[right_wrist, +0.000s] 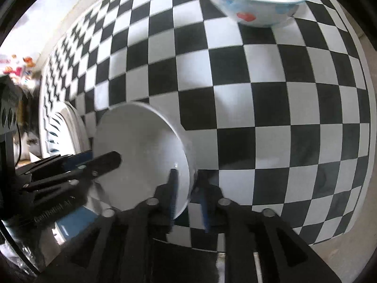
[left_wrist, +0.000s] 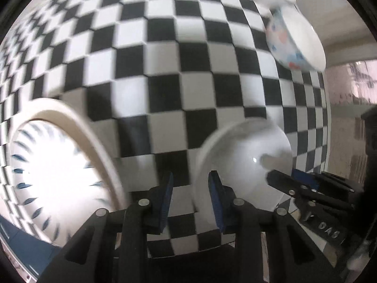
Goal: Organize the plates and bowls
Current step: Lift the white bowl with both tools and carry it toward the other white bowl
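The plain white bowl (right_wrist: 141,155) is straddled at its rim by the right gripper (right_wrist: 187,198), jaws slightly apart; the left gripper (left_wrist: 190,200), nearly closed, is empty. Stacking is judged next.

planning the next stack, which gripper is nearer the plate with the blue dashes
Left. The left gripper straddles the rim of the white bowl just beside the blue-dash plate; the right gripper sits at the bowl's opposite rim, with the bowl between it and the plate.
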